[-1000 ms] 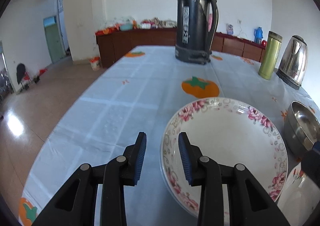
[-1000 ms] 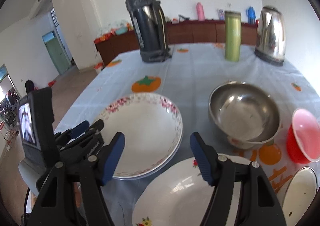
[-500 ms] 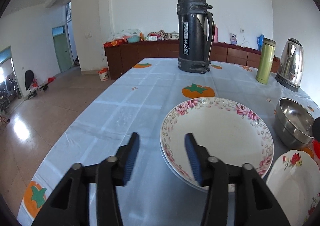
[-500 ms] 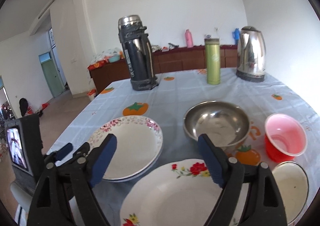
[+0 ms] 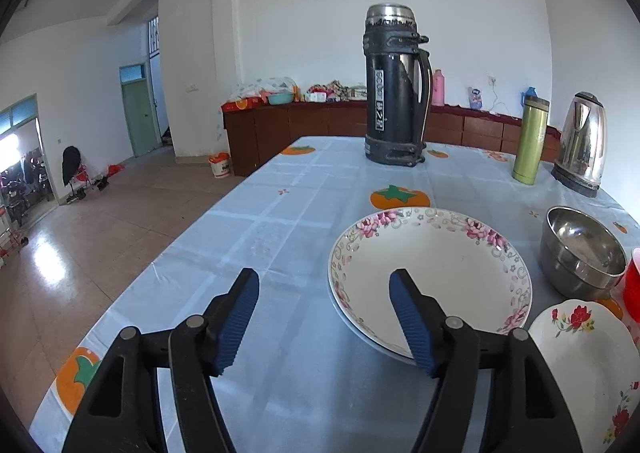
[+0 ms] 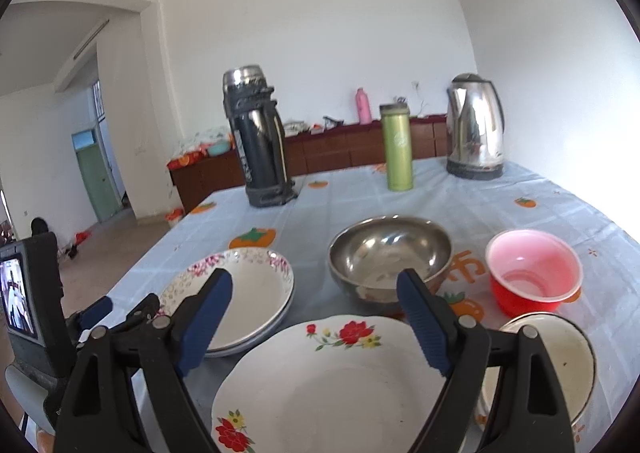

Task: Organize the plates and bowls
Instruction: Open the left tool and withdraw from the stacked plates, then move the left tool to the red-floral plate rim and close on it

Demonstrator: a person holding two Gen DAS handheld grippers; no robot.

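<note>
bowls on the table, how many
3: a steel bowl mid-table, a red bowl to its right, and a white enamel bowl nearest, partly behind the right gripper. The steel one may be two nested; I cannot tell.

The black thermos [image 5: 396, 93] carries a vertical white label, lettering unreadable.
</note>
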